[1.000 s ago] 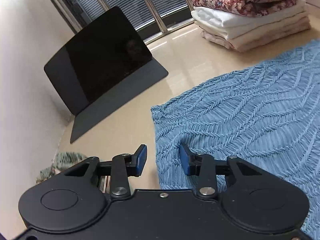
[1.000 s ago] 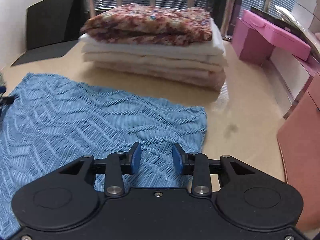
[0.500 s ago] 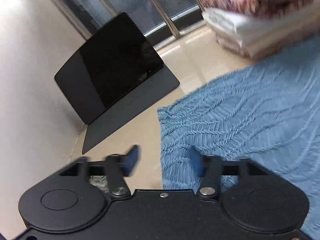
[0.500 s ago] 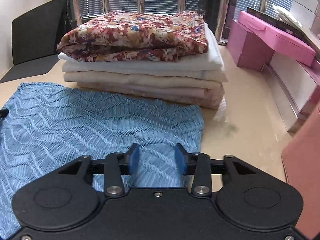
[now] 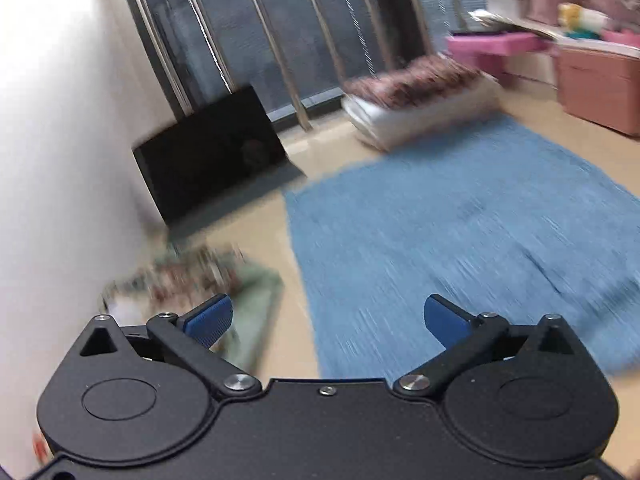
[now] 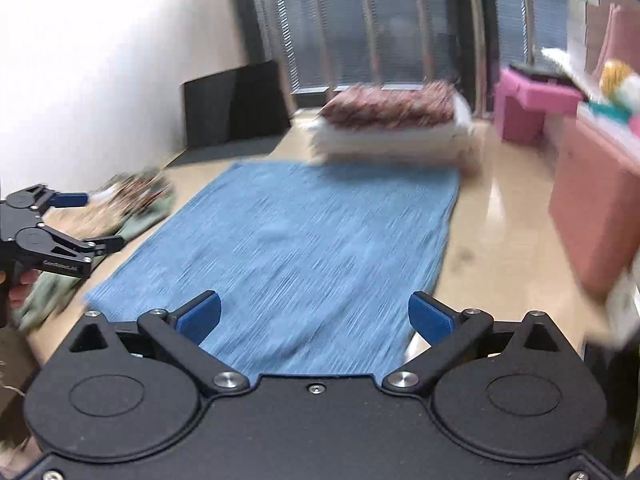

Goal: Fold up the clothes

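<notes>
A blue ribbed cloth (image 6: 304, 248) lies flat on the beige table, also seen in the left wrist view as the blue cloth (image 5: 460, 232). My left gripper (image 5: 326, 322) hangs above the cloth's near left edge, its jaws opening wide with nothing between them. My right gripper (image 6: 316, 316) is over the cloth's near end, jaws likewise opening, nothing held. The left gripper (image 6: 86, 222) shows at the left of the right wrist view. A stack of folded clothes (image 6: 394, 128) with a floral piece on top sits behind the cloth. Both views are motion-blurred.
A crumpled green patterned garment (image 5: 224, 280) lies left of the cloth by the white wall. A black folding stand (image 5: 212, 156) leans at the back left. Pink boxes (image 6: 532, 100) and a salmon bin (image 6: 592, 200) stand on the right, with a window and blinds behind.
Both grippers pulled back and up from the cloth and their jaws spread wide. The cloth and the folded stack now look farther off, and the green garment has come into view.
</notes>
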Motion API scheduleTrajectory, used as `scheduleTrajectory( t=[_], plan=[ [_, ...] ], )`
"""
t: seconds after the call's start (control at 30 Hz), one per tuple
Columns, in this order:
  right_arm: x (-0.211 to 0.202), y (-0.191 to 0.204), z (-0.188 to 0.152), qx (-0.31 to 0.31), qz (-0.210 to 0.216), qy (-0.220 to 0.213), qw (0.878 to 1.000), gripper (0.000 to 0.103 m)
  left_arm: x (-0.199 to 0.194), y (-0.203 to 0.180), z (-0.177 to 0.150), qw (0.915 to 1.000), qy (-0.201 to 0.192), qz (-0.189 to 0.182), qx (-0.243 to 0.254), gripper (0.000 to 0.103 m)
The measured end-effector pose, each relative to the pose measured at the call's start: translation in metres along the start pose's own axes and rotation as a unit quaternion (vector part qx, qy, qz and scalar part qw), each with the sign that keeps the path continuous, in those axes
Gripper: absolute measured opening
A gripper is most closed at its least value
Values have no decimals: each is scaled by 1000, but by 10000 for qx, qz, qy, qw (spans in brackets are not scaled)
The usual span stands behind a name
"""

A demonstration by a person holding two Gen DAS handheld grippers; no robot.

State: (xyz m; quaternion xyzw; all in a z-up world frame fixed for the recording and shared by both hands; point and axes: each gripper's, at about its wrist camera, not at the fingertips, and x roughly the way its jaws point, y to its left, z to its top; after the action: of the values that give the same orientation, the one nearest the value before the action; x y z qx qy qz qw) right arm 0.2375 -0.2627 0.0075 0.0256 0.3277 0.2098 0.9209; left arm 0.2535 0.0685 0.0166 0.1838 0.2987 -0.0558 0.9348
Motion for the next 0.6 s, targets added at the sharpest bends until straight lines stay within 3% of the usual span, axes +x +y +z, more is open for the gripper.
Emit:
scheduleTrajectory(
  t=[0.2,0.33,0.5,0.53,0.57,0.6],
  plan=[
    [-19,52,-44,-394,32,151,9991,96,-39,-18,-41,9982,338,-479,-130,98],
    [-20,77,-58,-426,183,125,9988,93,-39,-21,-51,9946,652,-753,-294,77],
    [-24,90,-69,-301,209,47,9993,93,-31,-16,-60,9819,1125,-1257,-864,51],
    [-27,91,-71,-270,191,27,9994,93,-30,-14,-59,9801,1148,-1313,-946,41],
    [-29,91,-73,-239,173,8,9996,93,-30,-12,-58,9778,1193,-1364,-1054,15],
    [-32,91,-76,-201,152,-8,9997,93,-29,-9,-57,9750,1235,-1427,-1176,5]
  ],
)
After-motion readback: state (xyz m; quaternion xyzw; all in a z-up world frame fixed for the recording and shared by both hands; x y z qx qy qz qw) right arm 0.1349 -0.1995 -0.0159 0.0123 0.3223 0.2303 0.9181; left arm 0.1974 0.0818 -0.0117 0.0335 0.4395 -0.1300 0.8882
